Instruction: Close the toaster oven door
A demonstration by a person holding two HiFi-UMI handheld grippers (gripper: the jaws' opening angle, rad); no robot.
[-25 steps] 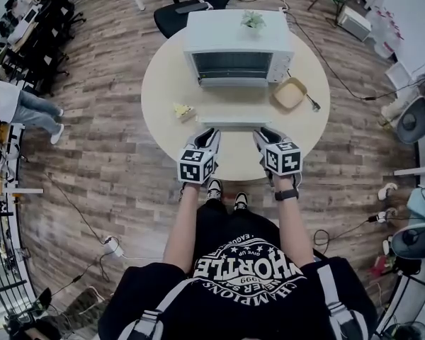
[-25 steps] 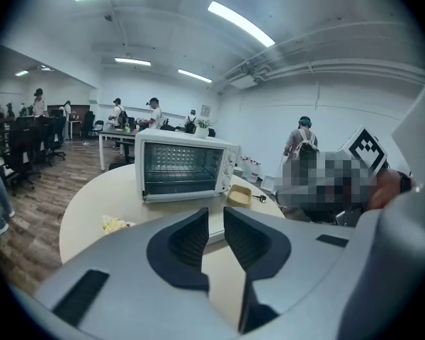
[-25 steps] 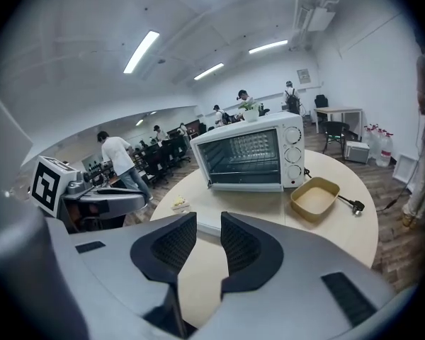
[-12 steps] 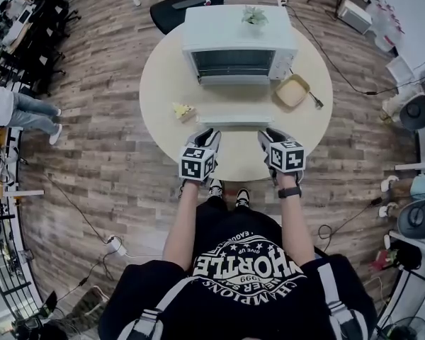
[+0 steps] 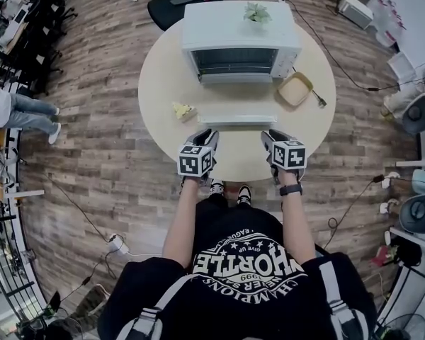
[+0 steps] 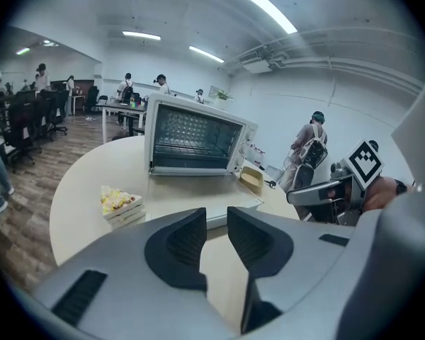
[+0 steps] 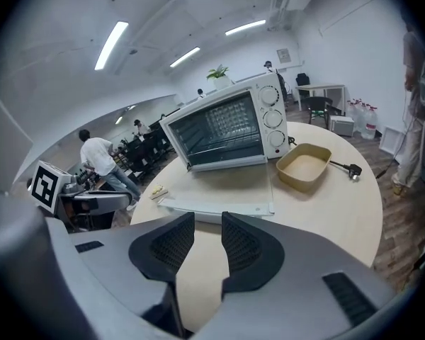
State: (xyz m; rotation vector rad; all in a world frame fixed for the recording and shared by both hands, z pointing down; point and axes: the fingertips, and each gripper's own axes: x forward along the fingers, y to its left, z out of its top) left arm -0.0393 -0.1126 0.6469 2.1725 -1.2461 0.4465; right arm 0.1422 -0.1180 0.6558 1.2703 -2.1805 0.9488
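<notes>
A white toaster oven (image 5: 239,41) stands at the far side of a round table (image 5: 163,76). Its glass door (image 5: 237,103) lies folded down flat, with the white handle bar (image 5: 237,120) nearest me. My left gripper (image 5: 207,134) hovers just short of the handle's left end, and my right gripper (image 5: 270,137) just short of its right end. Neither touches it. In the left gripper view the oven (image 6: 191,137) shows beyond the left gripper (image 6: 217,241). In the right gripper view the door (image 7: 227,193) lies ahead of the right gripper (image 7: 208,243). Both pairs of jaws stand a narrow gap apart, holding nothing.
A small wedge of food (image 5: 183,110) lies left of the door. A tan dish (image 5: 296,89) and a power plug (image 5: 317,101) sit right of the oven. A potted plant (image 5: 256,13) stands on the oven. A black chair (image 5: 177,6) is behind the table; people stand at desks far left.
Both grippers have drawn back slightly from the door handle toward the table's near edge. The door still lies flat.
</notes>
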